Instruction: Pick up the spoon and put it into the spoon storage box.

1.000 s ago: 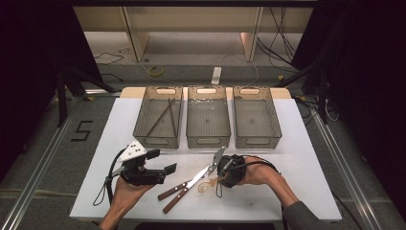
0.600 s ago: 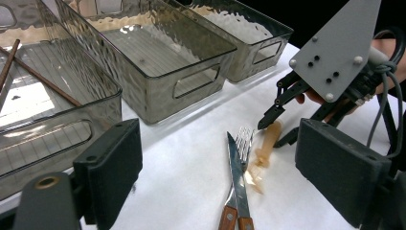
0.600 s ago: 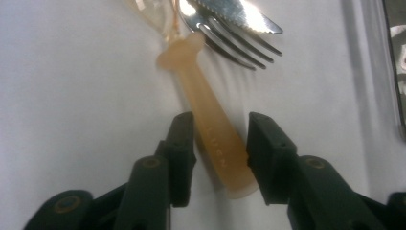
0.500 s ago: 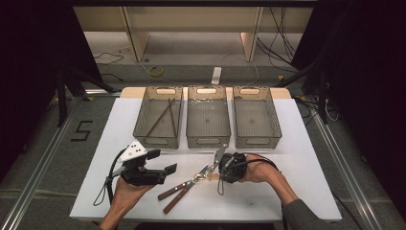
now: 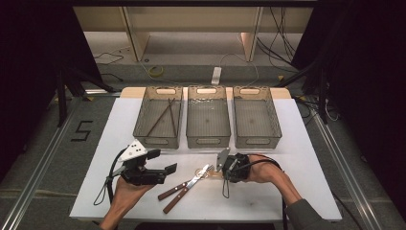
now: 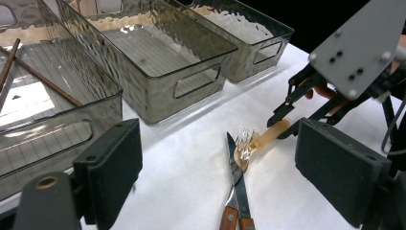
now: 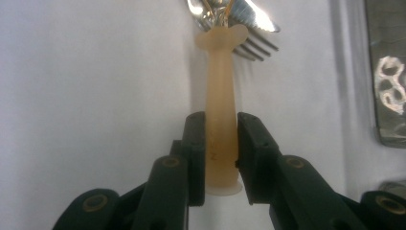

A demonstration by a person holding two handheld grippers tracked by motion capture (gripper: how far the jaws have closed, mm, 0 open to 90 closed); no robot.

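- The white rectangular table top carries three smoky transparent plastic bins in a row along its far edge.
- The left bin, nearest the far left corner, holds two thin dark brown sticks crossing each other on its floor; the left gripper view shows the same pair lying at a slant.
- The middle bin and the right bin each show a bare ribbed floor.
- The left gripper, black with a grey three-cornered plate on top, sits in a hand near the front left part of the table; its jaws are spread wide with nothing between them, and its pads frame the cutlery ahead.
- Two steel knives with reddish-brown wooden handles lie near the front edge at the middle, blades pointing toward the far right and lying close together.
- A fork with a pale beige plastic handle and silver tines lies just right of the knife blades, its tines resting on the blade tips.
- The right gripper, in a hand right of the middle, has just been closing its jaws, which now pinch the fork's handle near its butt end, both pads against its sides.
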